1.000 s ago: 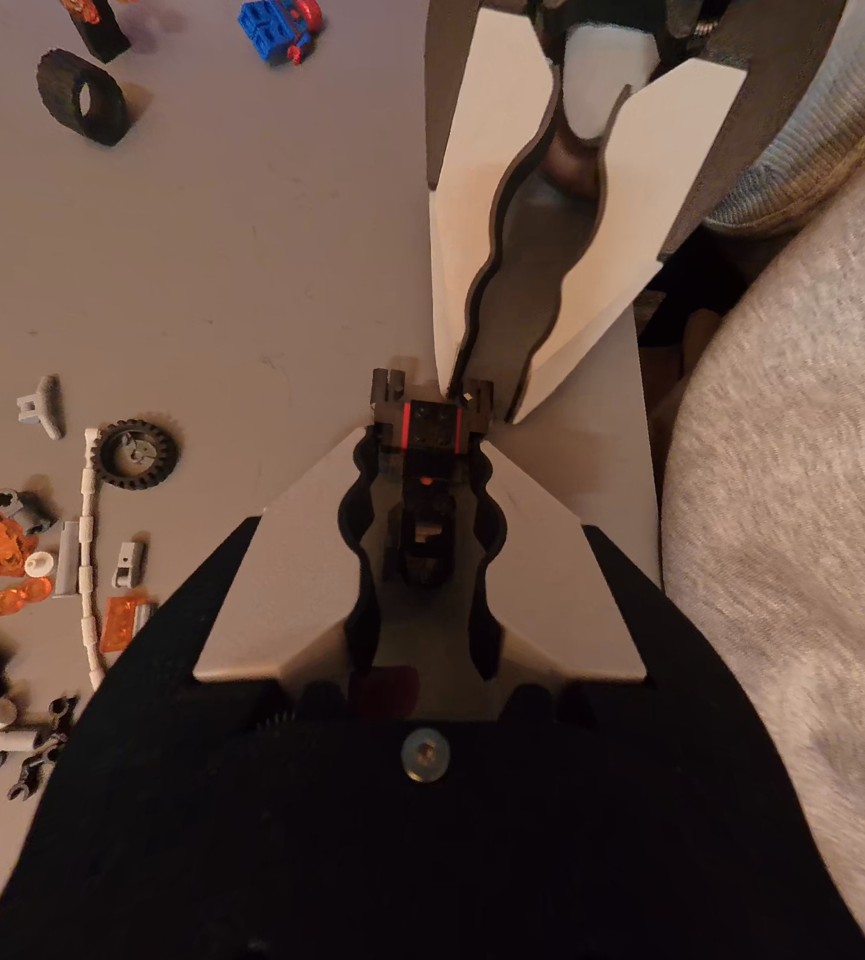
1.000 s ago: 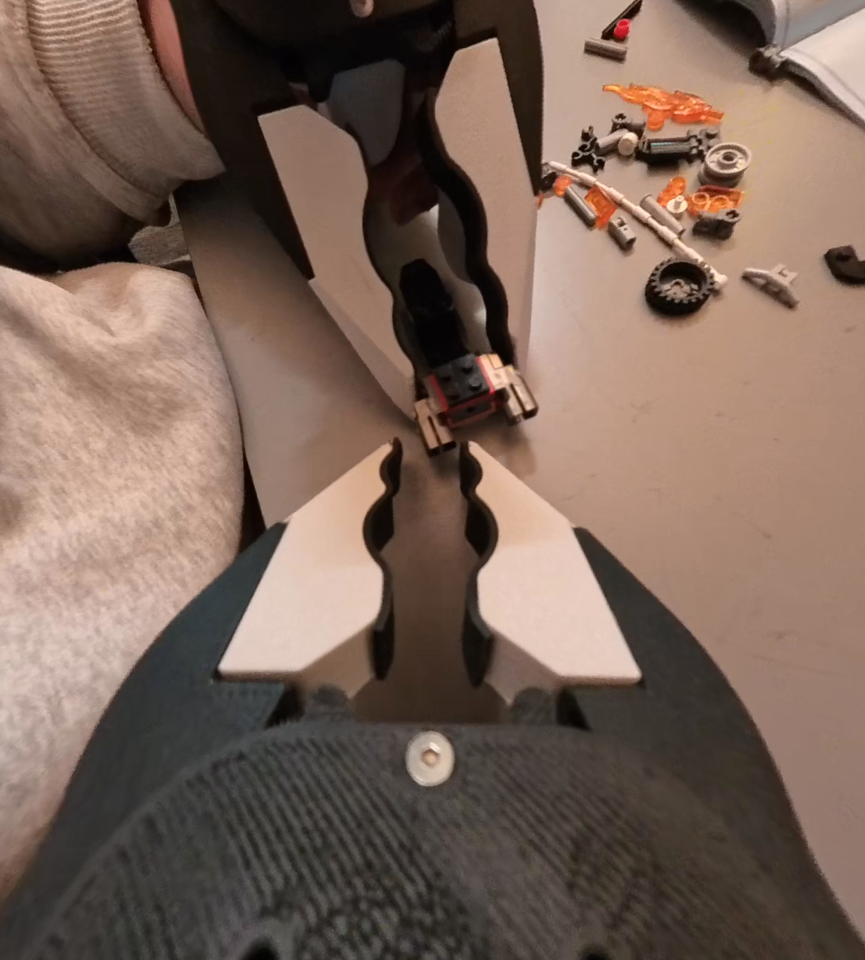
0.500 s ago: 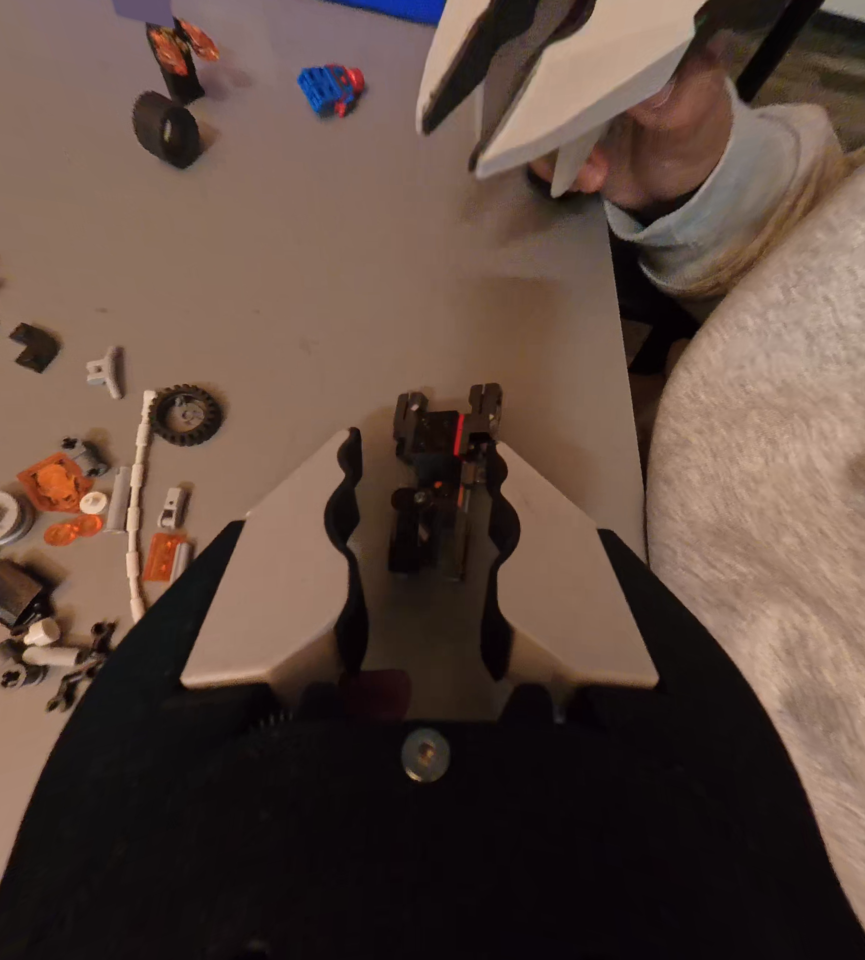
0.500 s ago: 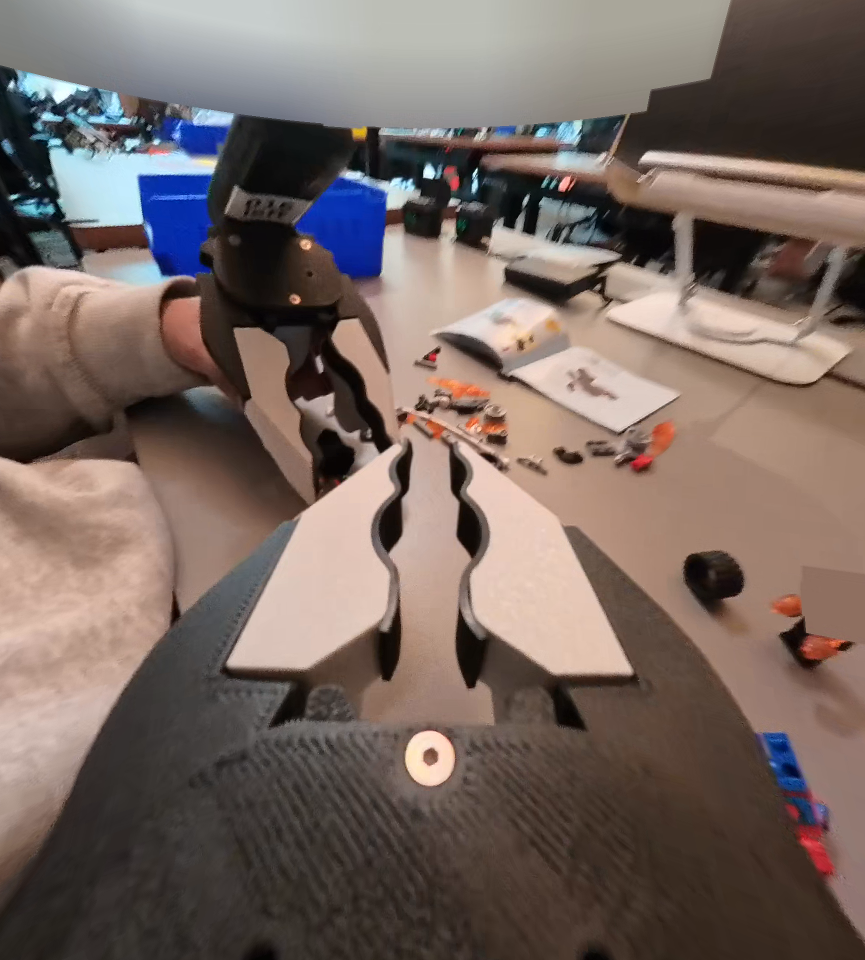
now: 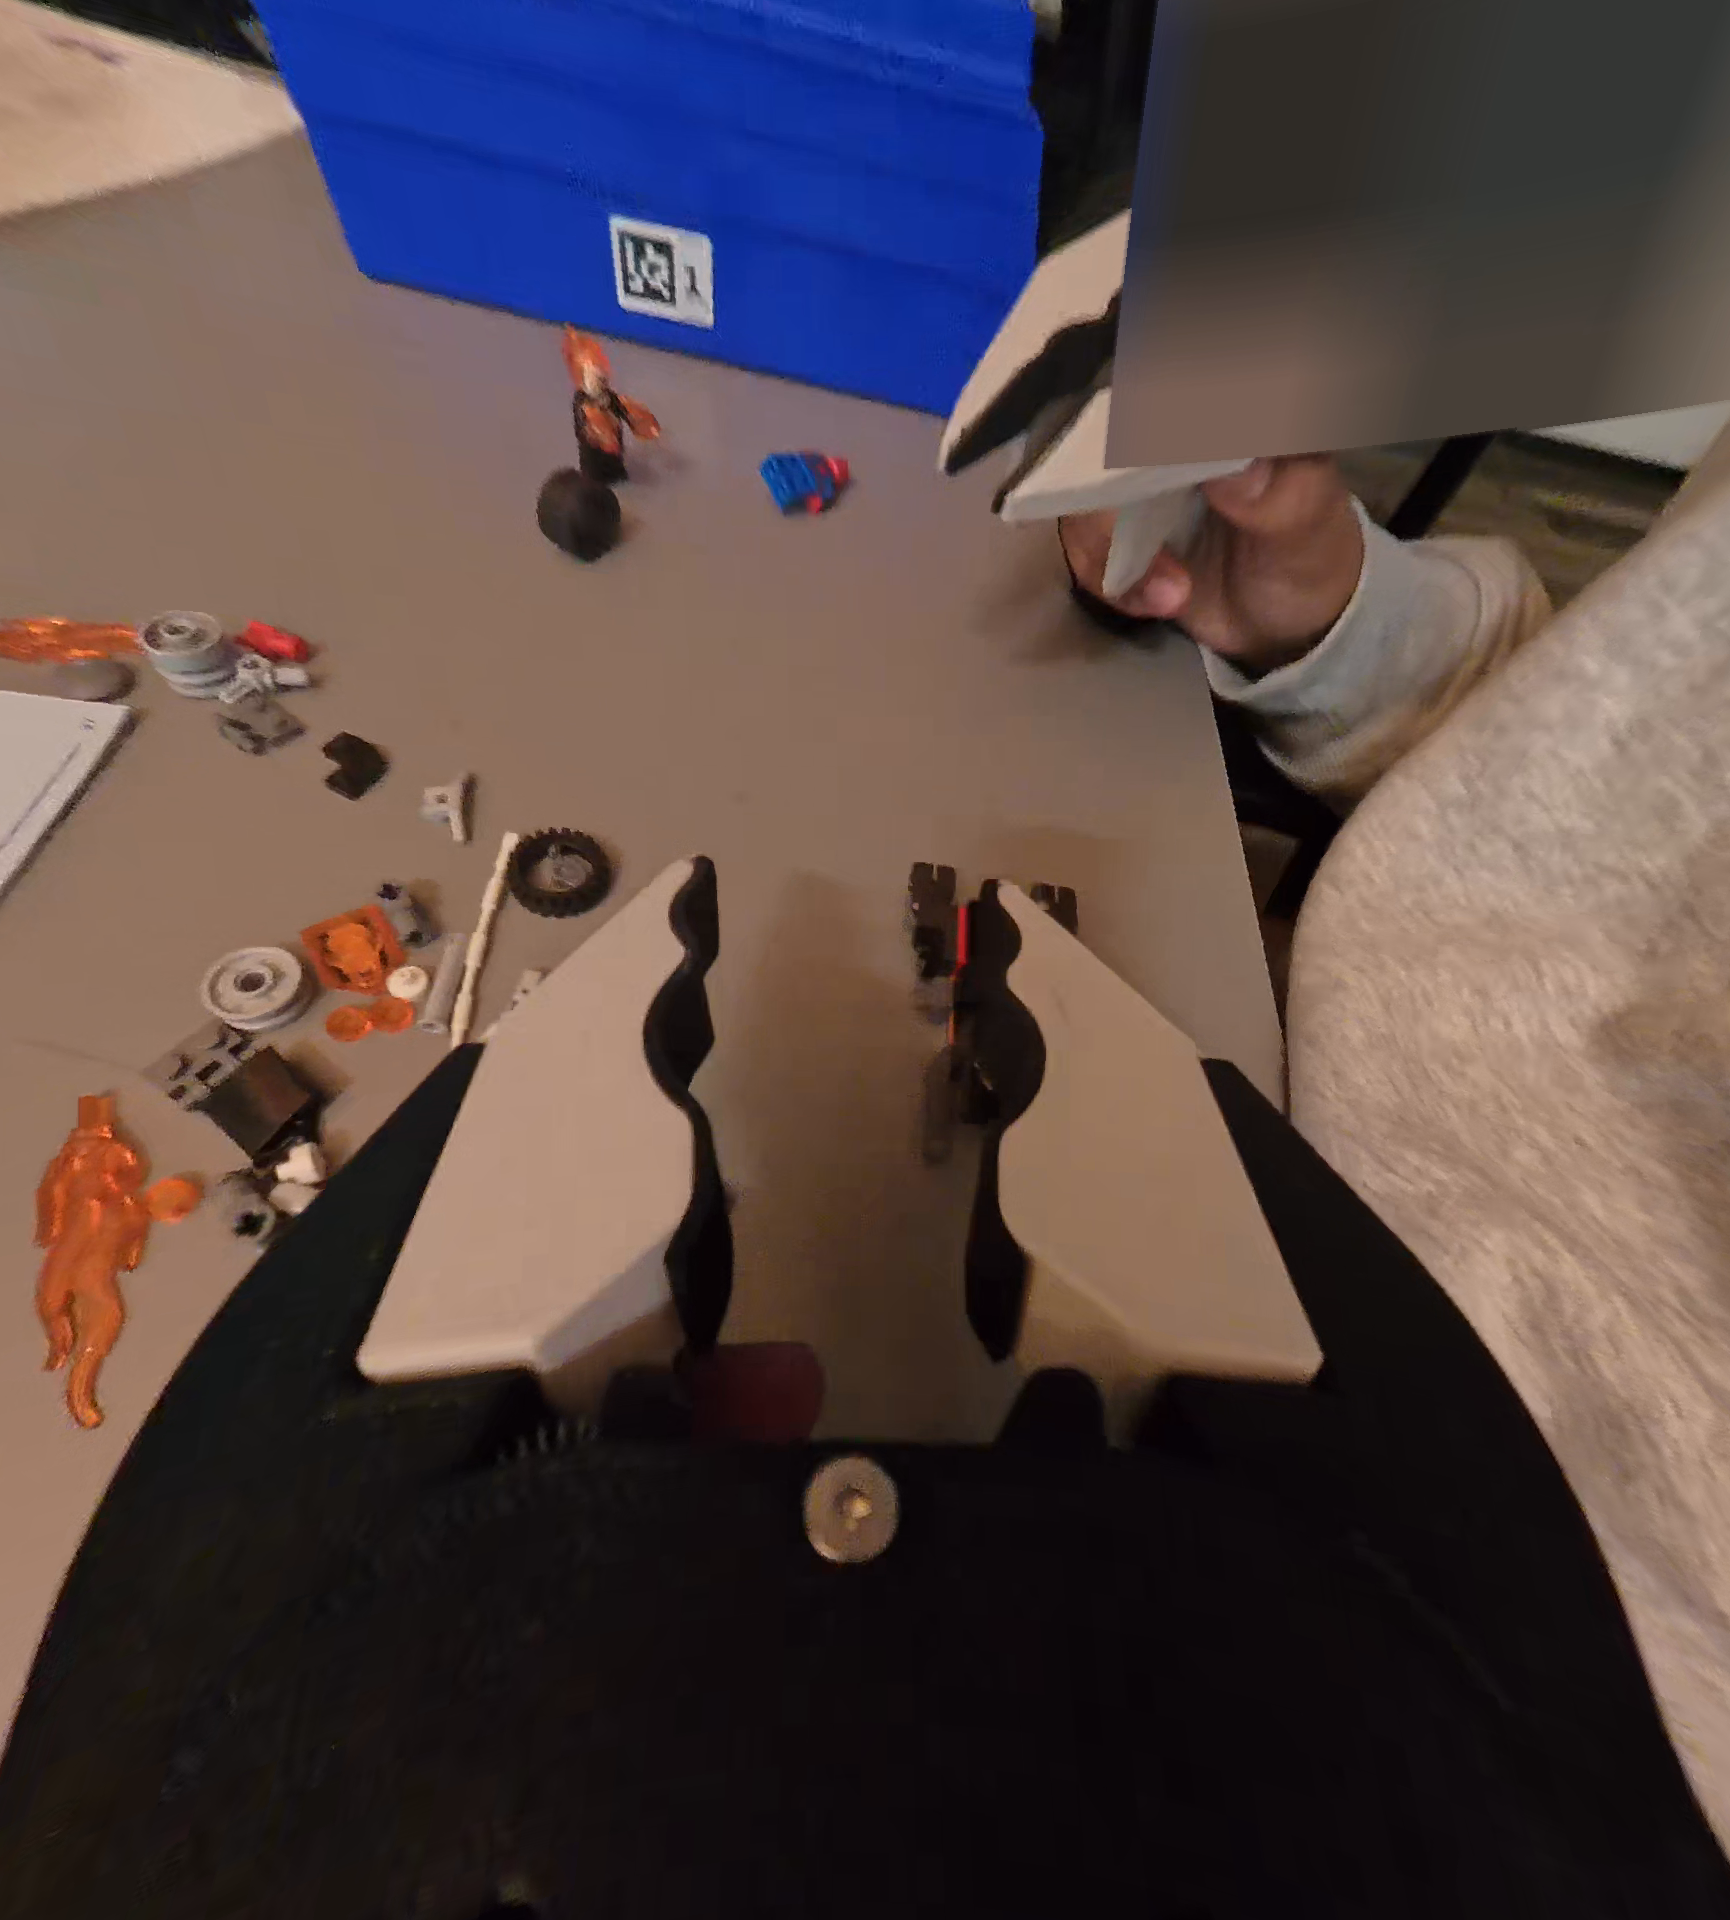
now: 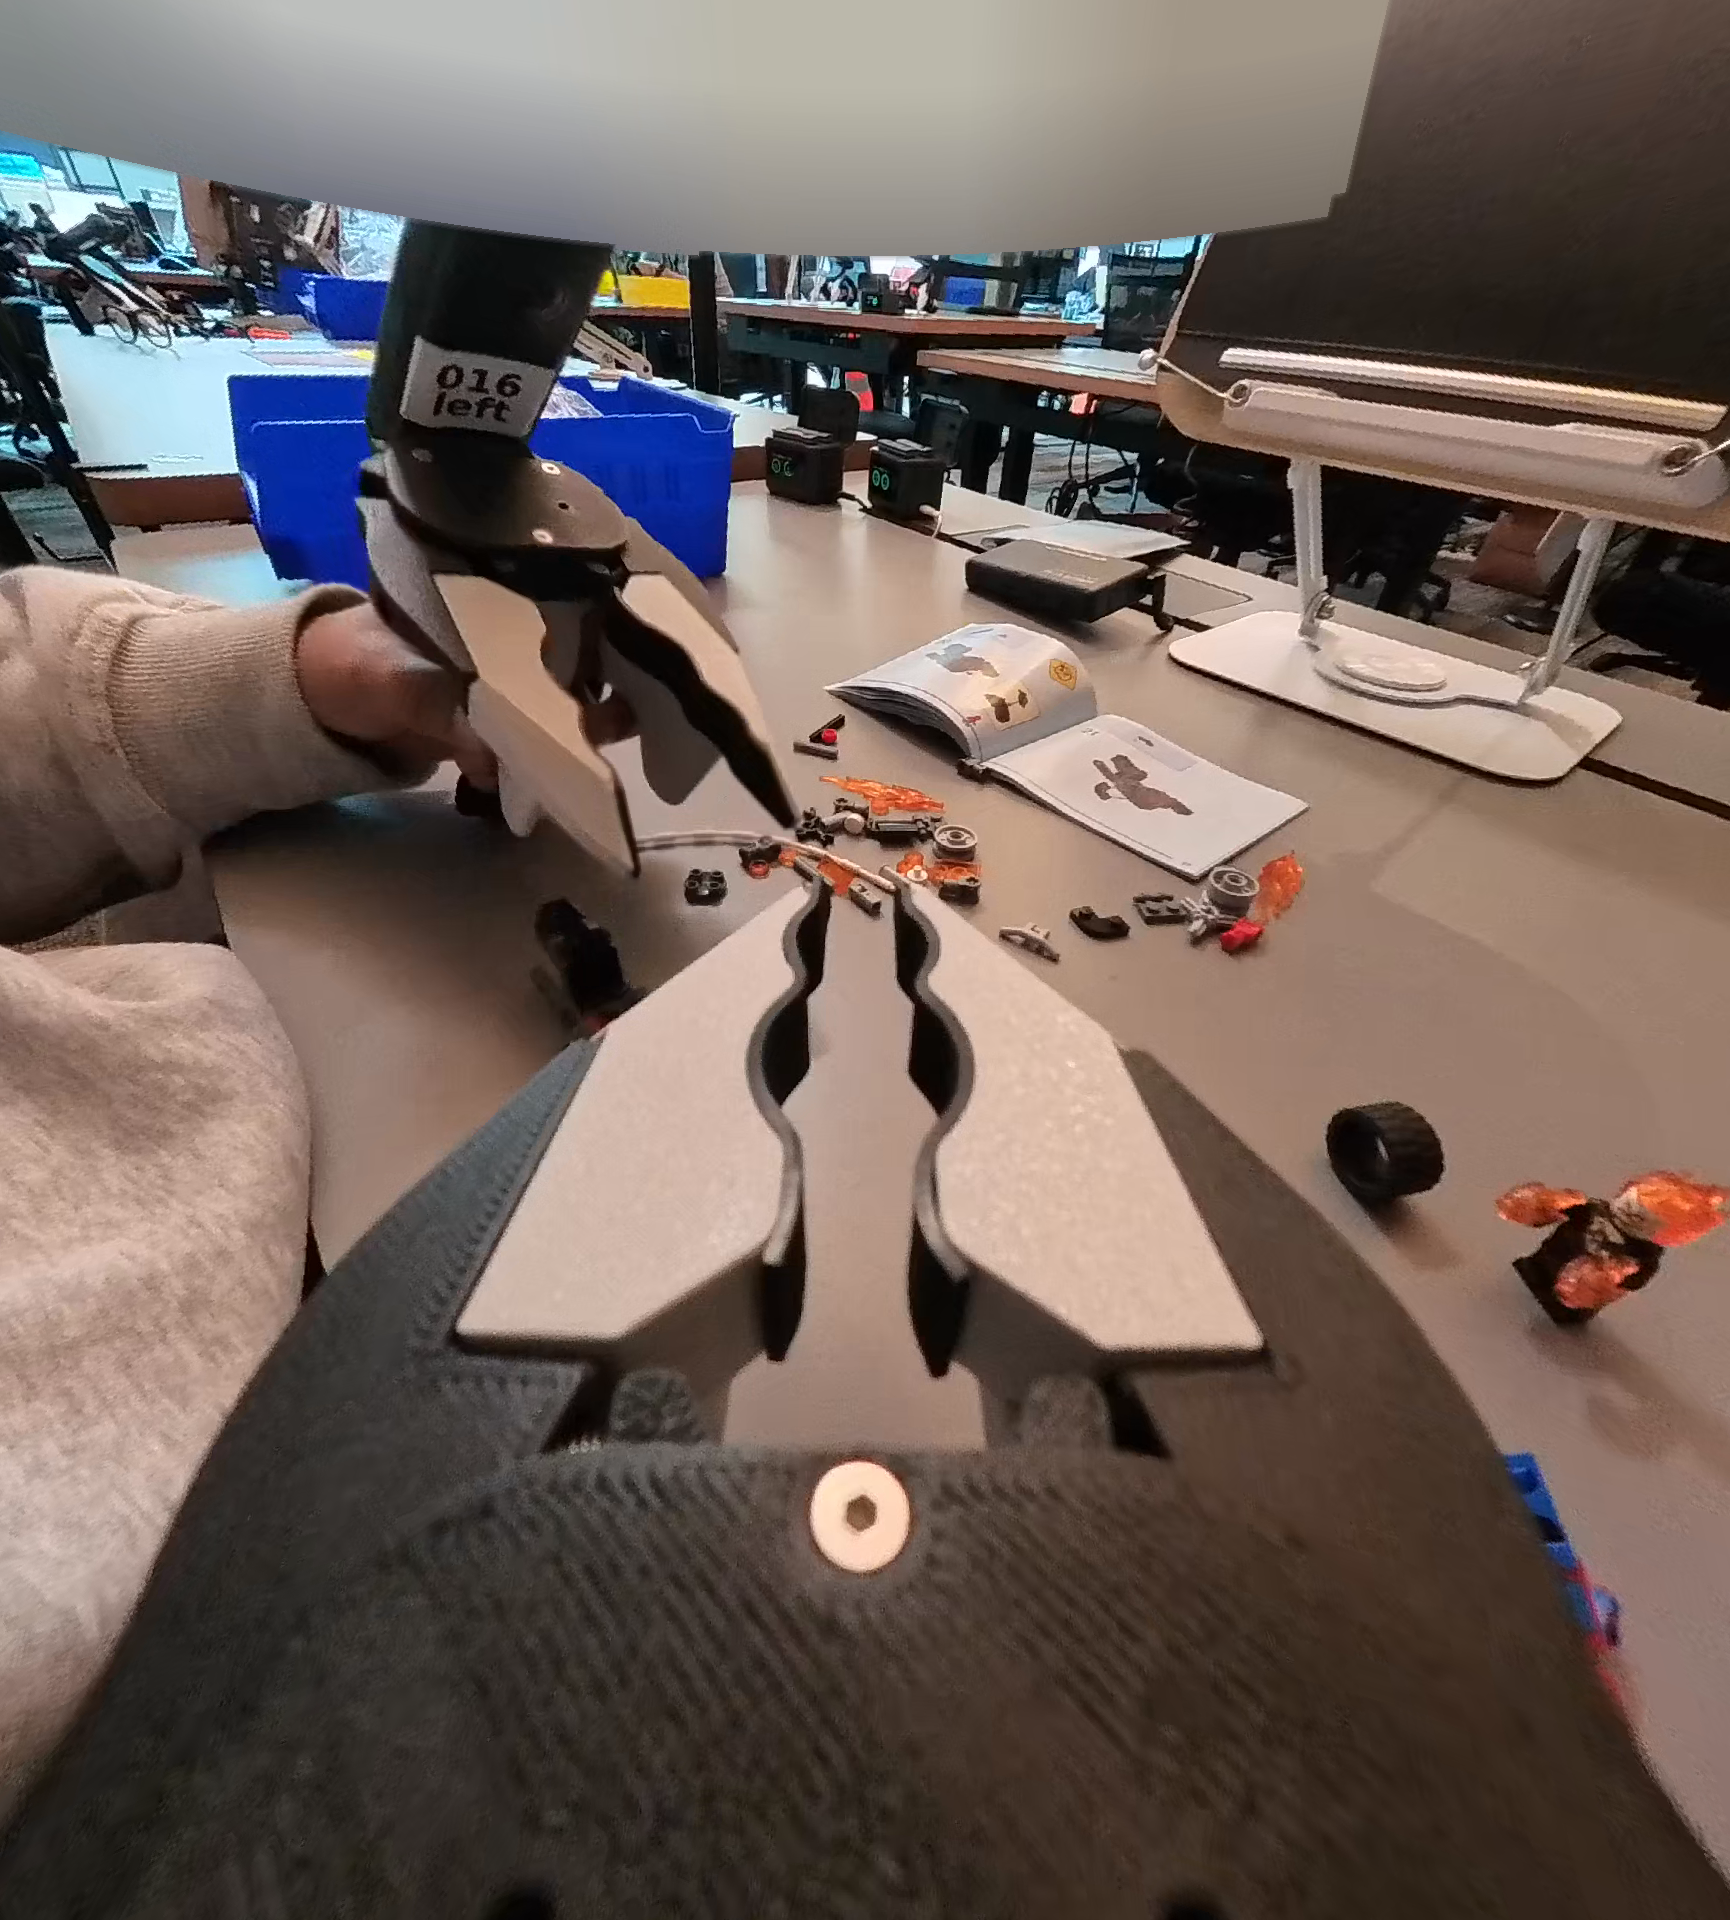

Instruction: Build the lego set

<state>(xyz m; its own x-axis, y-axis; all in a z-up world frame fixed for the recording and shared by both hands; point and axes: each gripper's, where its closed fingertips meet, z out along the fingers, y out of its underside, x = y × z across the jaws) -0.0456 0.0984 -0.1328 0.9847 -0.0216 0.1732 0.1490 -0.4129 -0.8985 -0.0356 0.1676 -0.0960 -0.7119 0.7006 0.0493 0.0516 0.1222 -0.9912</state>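
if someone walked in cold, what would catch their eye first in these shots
Probably the bright orange flame pieces scattered among small grey and black parts on the table's left side, and the flame-headed minifigure standing before the blue bin. Next, the open left gripper above the table, with the black-and-red partial build lying under its right finger. The open instruction booklet lies farther back.

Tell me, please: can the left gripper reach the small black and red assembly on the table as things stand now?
Probably yes. The left gripper is open and empty, and the black and red assembly lies on the table just beside its right-hand jaw. Nothing lies between them; the right gripper is off to the side.
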